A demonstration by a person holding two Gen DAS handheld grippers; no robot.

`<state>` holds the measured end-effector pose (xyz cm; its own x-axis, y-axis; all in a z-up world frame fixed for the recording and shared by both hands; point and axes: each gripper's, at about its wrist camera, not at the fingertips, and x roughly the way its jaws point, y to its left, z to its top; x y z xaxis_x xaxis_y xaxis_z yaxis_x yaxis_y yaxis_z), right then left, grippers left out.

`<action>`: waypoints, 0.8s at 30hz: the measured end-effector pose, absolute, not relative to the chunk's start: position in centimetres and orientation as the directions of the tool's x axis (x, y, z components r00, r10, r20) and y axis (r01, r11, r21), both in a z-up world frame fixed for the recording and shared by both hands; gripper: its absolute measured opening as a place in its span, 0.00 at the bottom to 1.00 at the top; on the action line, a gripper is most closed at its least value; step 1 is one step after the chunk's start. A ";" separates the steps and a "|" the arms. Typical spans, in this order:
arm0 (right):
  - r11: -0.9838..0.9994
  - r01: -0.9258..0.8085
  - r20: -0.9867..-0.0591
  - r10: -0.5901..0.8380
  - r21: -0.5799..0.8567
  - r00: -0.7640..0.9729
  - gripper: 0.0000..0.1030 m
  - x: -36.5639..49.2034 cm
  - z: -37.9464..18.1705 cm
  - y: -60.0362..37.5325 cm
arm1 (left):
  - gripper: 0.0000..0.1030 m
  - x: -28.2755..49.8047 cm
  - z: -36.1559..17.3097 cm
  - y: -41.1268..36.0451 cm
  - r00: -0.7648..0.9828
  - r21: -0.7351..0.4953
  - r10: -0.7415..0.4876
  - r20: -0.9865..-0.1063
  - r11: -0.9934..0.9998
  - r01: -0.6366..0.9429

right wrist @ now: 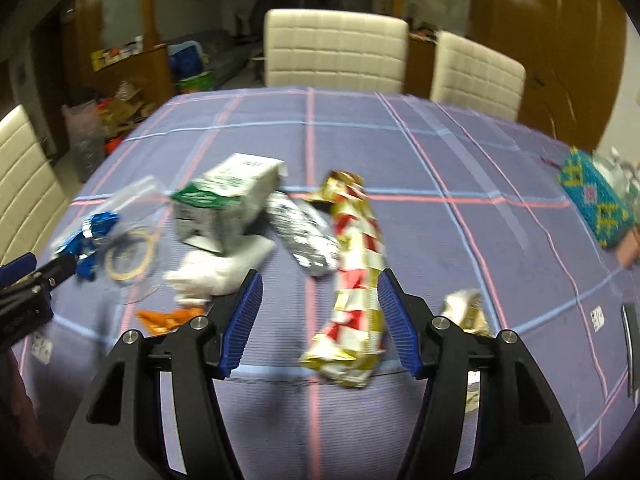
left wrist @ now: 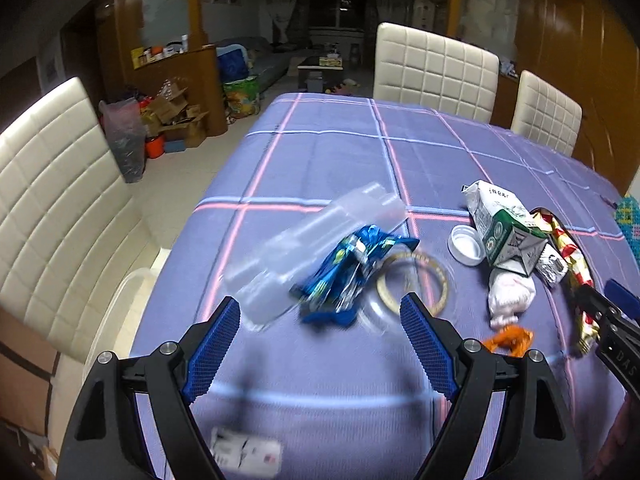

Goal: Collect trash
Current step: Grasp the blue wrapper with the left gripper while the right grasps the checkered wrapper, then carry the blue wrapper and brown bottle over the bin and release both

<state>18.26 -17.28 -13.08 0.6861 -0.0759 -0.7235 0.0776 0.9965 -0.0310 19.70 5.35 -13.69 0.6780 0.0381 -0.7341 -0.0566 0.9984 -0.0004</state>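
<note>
While the trash lies scattered on the purple checked worktop (left wrist: pixel 320 152), the red, white and gold wrapper (right wrist: pixel 356 280) sits between the spread blue pads of the right tongs (right wrist: pixel 319 306), which are released and grasp nothing. Left of it lie a silver wrapper (right wrist: pixel 304 236), a green and white carton (right wrist: pixel 224 204), a crumpled white tissue (right wrist: pixel 216 272) and an orange scrap (right wrist: pixel 168 316). The left tongs (left wrist: pixel 320 328) also hang released, just short of a blue foil wrapper (left wrist: pixel 348 272), a clear plastic bottle (left wrist: pixel 312 240) and a tape roll (left wrist: pixel 416 280).
</note>
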 end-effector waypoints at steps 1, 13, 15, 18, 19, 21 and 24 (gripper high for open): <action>0.995 0.092 -0.733 -0.081 -0.025 0.675 0.59 18.5 -13.4 -17.8 | 0.78 20.4 -13.9 5.1 0.675 0.023 0.055 -0.736 0.998 -0.057; 0.991 0.133 -0.781 -0.059 0.030 0.622 0.24 19.1 -16.1 -19.1 | 0.22 21.6 -14.6 4.6 0.681 0.038 0.045 -0.731 0.999 -0.026; 0.990 0.138 -0.745 -0.088 0.006 0.662 0.24 18.5 -15.1 -18.6 | 0.18 21.1 -14.3 5.0 0.694 0.019 0.028 -0.719 1.000 -0.020; 0.992 0.126 -0.698 -0.101 -0.015 0.709 0.24 17.6 -13.6 -17.5 | 0.18 20.1 -13.5 5.4 0.711 -0.003 0.012 -0.703 1.000 -0.019; 0.994 0.110 -0.688 -0.095 -0.022 0.719 0.24 17.3 -13.3 -17.0 | 0.18 19.7 -13.3 5.6 0.717 -0.008 0.010 -0.697 1.000 -0.022; 0.997 0.070 -0.681 -0.065 -0.020 0.730 0.24 17.0 -12.7 -15.9 | 0.18 19.0 -12.8 5.9 0.727 -0.012 0.015 -0.687 0.999 -0.032; 1.000 0.001 -0.677 -0.014 -0.021 0.735 0.24 16.6 -12.4 -14.0 | 0.18 17.8 -12.4 7.1 0.733 -0.014 0.036 -0.680 0.998 -0.061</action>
<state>16.63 -14.01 -12.37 0.7354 -0.0144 -0.6775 0.0005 0.9998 -0.0207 17.77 7.10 -12.37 0.7327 0.0355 -0.6796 -0.0610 0.9980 -0.0136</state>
